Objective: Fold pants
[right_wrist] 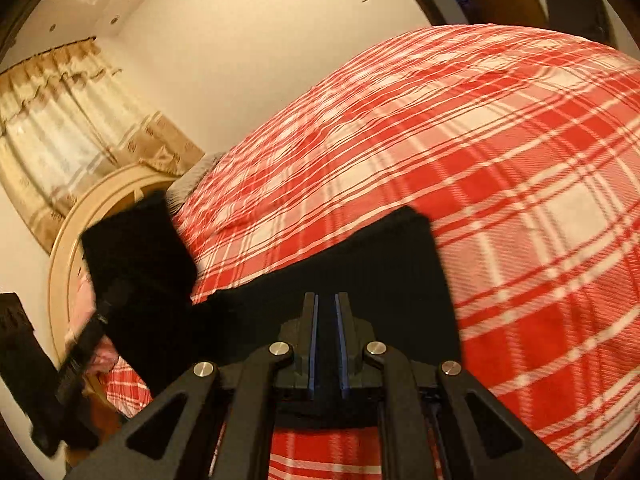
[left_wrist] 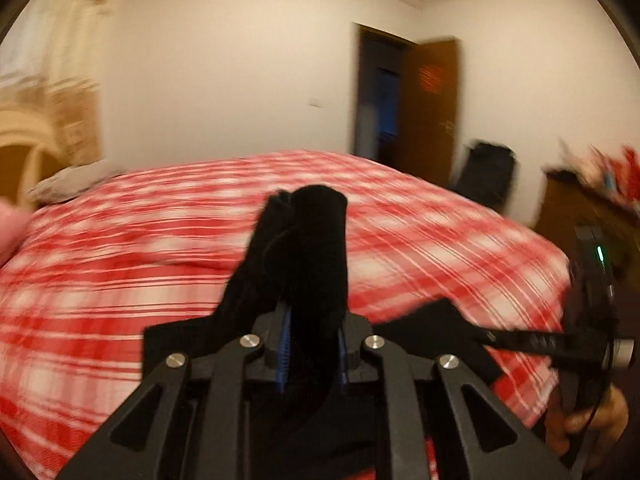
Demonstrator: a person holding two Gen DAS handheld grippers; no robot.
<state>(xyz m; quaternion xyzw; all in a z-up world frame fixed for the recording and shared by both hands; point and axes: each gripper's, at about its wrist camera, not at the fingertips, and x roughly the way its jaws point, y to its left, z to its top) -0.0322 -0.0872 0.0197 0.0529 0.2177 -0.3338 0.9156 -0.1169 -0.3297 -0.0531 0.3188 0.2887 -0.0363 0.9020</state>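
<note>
Left gripper (left_wrist: 310,354): clamped on a bunched fold of black cloth, which stands up in a thick roll between the blue pads.
Right gripper (right_wrist: 325,344): pads drawn narrow with dark cloth filling the slot; pinching an edge, by the look of it.
Pants (right_wrist: 384,264): black, lifted off the red plaid bedspread (right_wrist: 520,160), strung between both tools above the near part of the bed.
Other end: a second dark flap at the left of the right wrist view, up by the left tool, hanging free in front of the headboard (right_wrist: 64,248).
Long axis: running roughly from one tool across to the other, sagging in the middle; which end is waist and which is hem, impossible to say in this light.
Step in hand: probably carrying the held span over for a fold or laying it down flat.
Doing it well: keep both tools level and equally far forward, hold the span taut enough to kill the sag, lower it square to the plaid lines.
Blur: heavy in the left wrist view, so fine edges unreadable there.
</note>
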